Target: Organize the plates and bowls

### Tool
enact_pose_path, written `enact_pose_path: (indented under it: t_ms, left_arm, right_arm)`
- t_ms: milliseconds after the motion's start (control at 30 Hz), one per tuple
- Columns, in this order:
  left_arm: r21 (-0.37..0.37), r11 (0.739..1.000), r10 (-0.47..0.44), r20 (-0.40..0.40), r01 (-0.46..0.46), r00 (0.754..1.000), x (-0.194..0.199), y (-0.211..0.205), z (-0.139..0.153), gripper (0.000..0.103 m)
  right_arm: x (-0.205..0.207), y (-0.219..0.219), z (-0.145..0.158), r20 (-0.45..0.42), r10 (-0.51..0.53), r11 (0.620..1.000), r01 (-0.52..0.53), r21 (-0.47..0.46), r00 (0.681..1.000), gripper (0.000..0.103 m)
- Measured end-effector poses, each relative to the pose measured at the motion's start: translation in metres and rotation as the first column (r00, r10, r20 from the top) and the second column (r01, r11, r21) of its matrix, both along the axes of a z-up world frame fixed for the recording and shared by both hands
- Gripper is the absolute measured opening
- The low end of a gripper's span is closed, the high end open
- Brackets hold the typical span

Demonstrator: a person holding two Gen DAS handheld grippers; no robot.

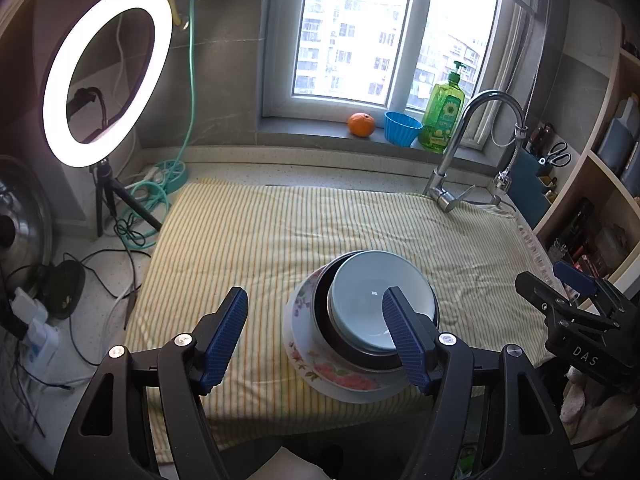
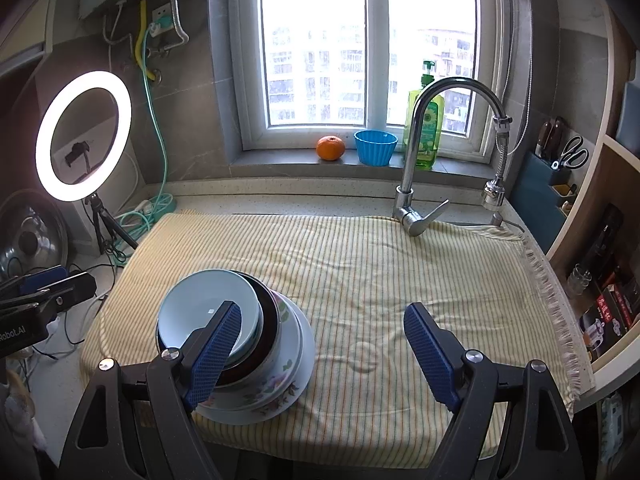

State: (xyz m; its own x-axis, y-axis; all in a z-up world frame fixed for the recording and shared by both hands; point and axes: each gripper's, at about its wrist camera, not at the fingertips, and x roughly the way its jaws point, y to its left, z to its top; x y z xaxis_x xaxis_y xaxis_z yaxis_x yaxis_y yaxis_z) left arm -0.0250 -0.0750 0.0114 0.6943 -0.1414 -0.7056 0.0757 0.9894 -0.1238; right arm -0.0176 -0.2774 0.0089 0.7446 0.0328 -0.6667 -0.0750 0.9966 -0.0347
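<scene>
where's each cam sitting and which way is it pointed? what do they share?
Left wrist: on the left gripper, angled down across the striped cloth toward the window; its open jaws frame the view, dish stack behind its right finger, right gripper at the right edge.
Right wrist: on the right gripper, same heading; open jaws, stack behind its left finger, left gripper at the left edge.
Shared: stack, cloth, faucet, ring light, orange.

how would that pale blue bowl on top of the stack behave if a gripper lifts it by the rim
The pale blue bowl looks glazed and glossy, so the pads may slip. It seems rigid ceramic, likely chipping if dropped. It sits tilted in the dark bowl over the floral plate, so a push could rock or slide it.
</scene>
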Motion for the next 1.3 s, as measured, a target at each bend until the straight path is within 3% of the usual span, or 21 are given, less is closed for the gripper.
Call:
enact_pose_path:
  t_ms: [1300]
  left_arm:
    - [0.008, 1.000, 0.000, 0.000, 0.000, 1.000, 0.009, -0.005, -0.001, 0.070]
  right_arm:
    - [0.011, -0.008, -0.008, -0.023, 0.011, 1.000, -0.011, -0.001, 1.000, 0.081]
